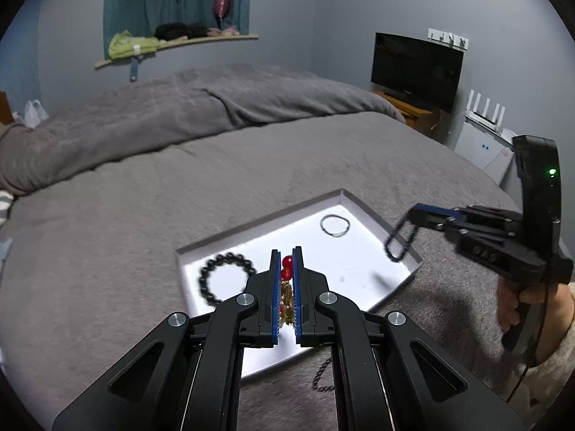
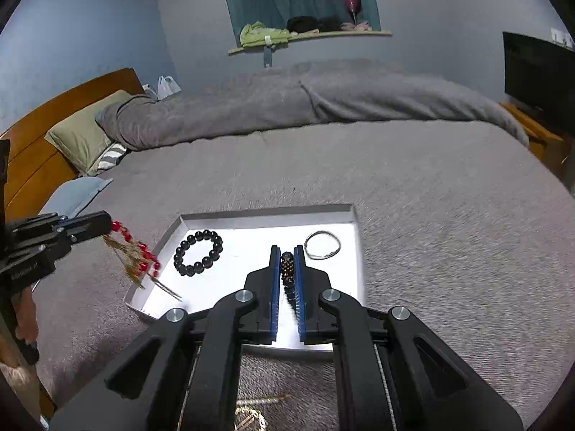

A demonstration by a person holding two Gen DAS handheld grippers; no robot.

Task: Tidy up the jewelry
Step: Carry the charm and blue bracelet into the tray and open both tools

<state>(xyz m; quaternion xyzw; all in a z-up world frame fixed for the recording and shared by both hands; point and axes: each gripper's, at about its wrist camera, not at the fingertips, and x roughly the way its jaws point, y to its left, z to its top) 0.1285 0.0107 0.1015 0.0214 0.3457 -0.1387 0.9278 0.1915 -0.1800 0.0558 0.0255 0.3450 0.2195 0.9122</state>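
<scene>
A white tray (image 1: 381,212) (image 2: 354,251) lies on the grey bed. In it are a black bead bracelet (image 1: 224,282) (image 2: 198,252) and a thin ring bangle (image 1: 335,225) (image 2: 322,245). My left gripper (image 1: 286,251) (image 2: 107,222) is shut on a red bead and gold necklace (image 1: 286,269) (image 2: 138,255), which dangles over the tray's left edge. My right gripper (image 2: 286,249) (image 1: 402,222) is shut on a dark bead chain (image 2: 287,269) (image 1: 397,244), held above the tray's right side.
A dark chain (image 1: 321,377) lies on the blanket near the tray's front edge. Gold jewelry (image 2: 251,416) lies on the blanket below my right gripper. A folded duvet (image 2: 305,104), pillows (image 2: 82,136), a TV (image 1: 417,70) and a wall shelf (image 2: 309,37) stand behind.
</scene>
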